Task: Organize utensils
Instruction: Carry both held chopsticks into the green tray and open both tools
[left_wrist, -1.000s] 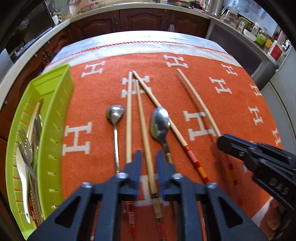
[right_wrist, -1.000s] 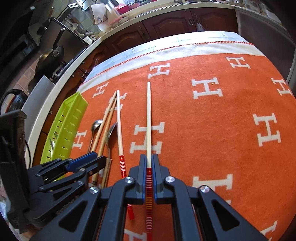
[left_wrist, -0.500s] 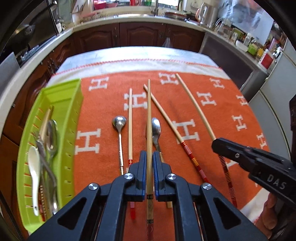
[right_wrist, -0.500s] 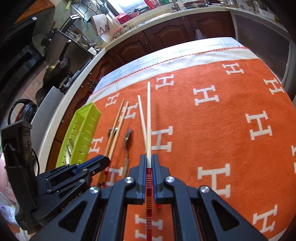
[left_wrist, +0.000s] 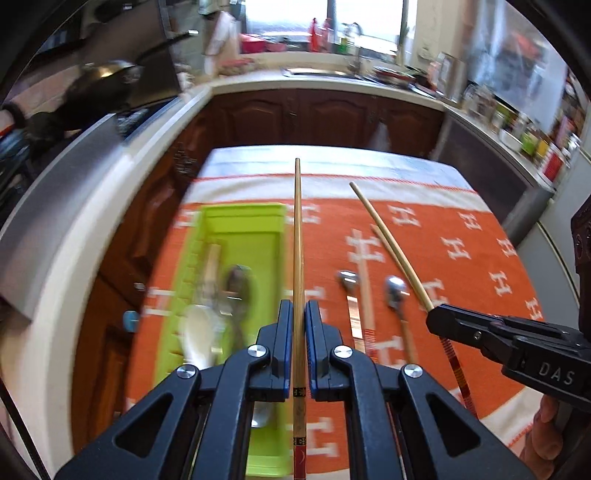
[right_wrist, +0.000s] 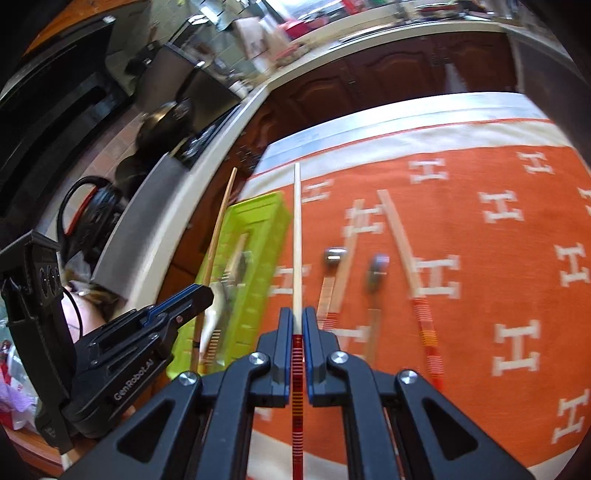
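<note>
My left gripper is shut on a brown chopstick and holds it in the air over the right edge of the green tray. My right gripper is shut on a pale chopstick with a red striped handle, lifted just right of the tray. The tray holds spoons and other utensils. On the orange cloth lie two metal spoons and two chopsticks.
The orange cloth with white H marks covers the table. A white counter and dark wood cabinets run along the left and back. The right gripper shows in the left wrist view.
Both grippers have lifted their chopsticks off the cloth and moved left toward the green tray. The left gripper closed on the brown chopstick a second ago.
</note>
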